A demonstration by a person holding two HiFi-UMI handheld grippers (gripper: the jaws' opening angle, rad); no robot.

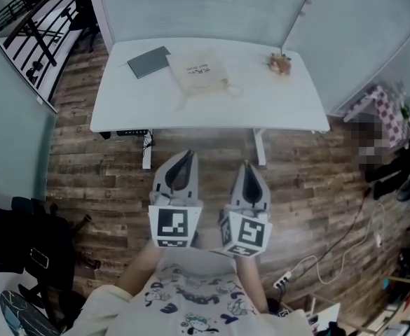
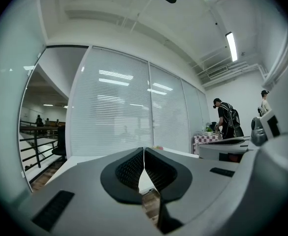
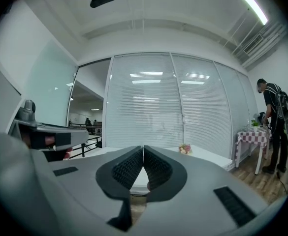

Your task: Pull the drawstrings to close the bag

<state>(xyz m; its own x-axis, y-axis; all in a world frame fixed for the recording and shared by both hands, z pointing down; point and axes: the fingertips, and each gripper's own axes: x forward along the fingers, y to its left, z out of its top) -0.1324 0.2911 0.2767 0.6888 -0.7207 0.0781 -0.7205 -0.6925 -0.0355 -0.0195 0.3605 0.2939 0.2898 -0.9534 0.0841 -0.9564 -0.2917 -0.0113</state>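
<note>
Down below me the plank floor (image 1: pixel 85 187) spreads wide, and the white table (image 1: pixel 275 103) stands on it ahead, against the blinds (image 1: pixel 205 5). My left gripper (image 1: pixel 188 154) and right gripper (image 1: pixel 247 165) hover side by side over the floor, short of the table's edge, each with its jaws pressed together on nothing. The beige bag (image 1: pixel 199 70) lies flat on the table, well apart from both. A dark notebook (image 1: pixel 148 61) lies just beside it on the left, with a small bunch of flowers (image 1: pixel 279 63) off to the right. The drawstrings (image 1: pixel 231 88) trail loose from the bag's near end.
</note>
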